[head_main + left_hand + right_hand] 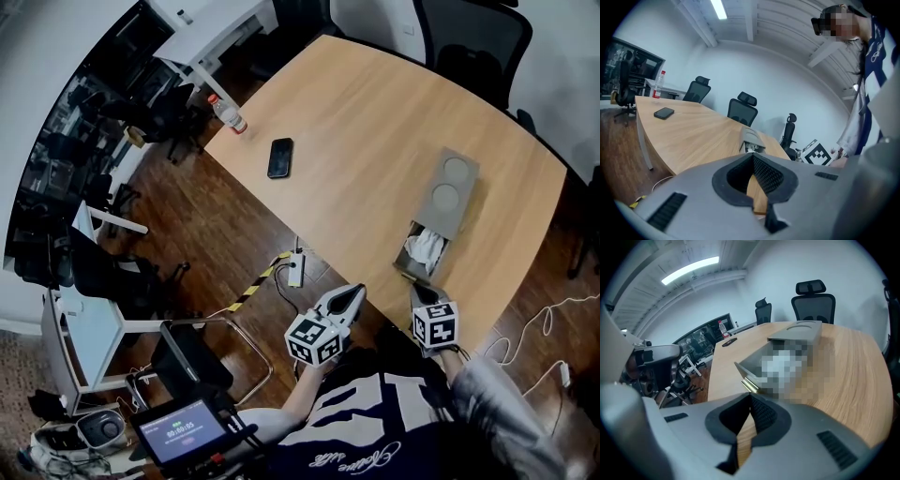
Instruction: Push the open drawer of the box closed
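Note:
A grey box (450, 190) with two round dents on top lies near the table's near right edge. Its drawer (422, 253) is pulled out toward me and holds white crumpled material (427, 246). My right gripper (424, 292) is shut and empty, its tips just short of the drawer front. In the right gripper view the drawer front (754, 373) with its gold handle (749, 386) stands right ahead of the right gripper (750, 396). My left gripper (349, 300) is shut and empty, off the table edge to the left of the drawer. The left gripper view shows the box (751, 139) beyond the left gripper (752, 155).
A black phone (280, 157) and a plastic bottle (228, 113) rest at the wooden table's (366, 141) far left. Office chairs (473, 42) stand beyond the table. On the floor are a power strip (295, 272), cables and a small screen (183, 433).

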